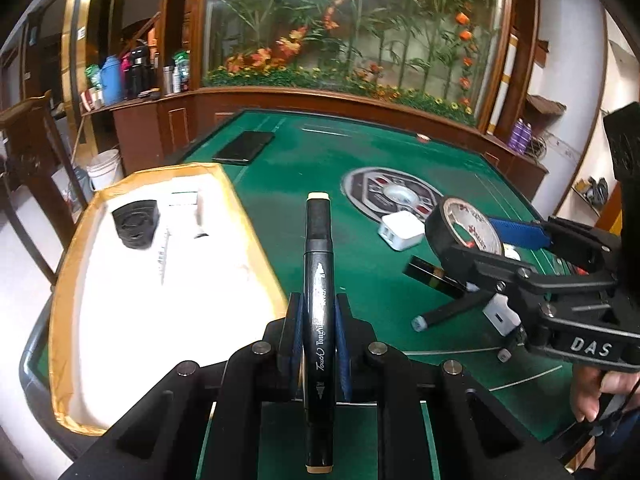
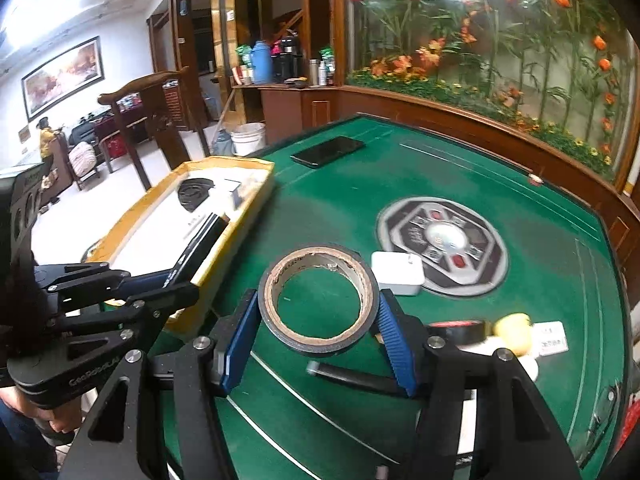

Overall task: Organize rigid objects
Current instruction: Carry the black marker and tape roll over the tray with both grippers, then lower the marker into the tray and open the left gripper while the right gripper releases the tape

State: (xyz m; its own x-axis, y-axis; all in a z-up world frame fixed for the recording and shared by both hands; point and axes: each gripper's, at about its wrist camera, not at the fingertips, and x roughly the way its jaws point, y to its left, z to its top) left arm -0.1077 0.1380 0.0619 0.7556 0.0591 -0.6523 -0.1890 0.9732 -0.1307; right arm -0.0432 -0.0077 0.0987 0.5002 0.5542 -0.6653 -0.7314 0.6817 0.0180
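My left gripper [image 1: 319, 314] is shut on a black marker pen [image 1: 318, 264], which points forward beside the tray's right rim. The tray [image 1: 256, 240] has a yellow taped edge and a white inside, and lies at the left of the green table [image 1: 320, 152]. My right gripper [image 2: 318, 320] is shut on a black tape roll [image 2: 320, 342], held flat above the felt between both blue pads. In the left wrist view the right gripper [image 1: 476, 240] carries that tape roll [image 1: 468, 228] at right. The right wrist view shows the left gripper [image 2: 172, 276] with the marker [image 2: 200, 248] by the tray [image 2: 224, 164].
A white charger [image 2: 397, 272] sits by the round centre panel [image 2: 444, 240]. A dark phone [image 2: 328, 151] lies at the far side. Another marker [image 1: 444, 312], a second tape roll [image 2: 460, 330] and a yellow object [image 2: 514, 332] lie near right. A black object [image 1: 136, 222] is in the tray.
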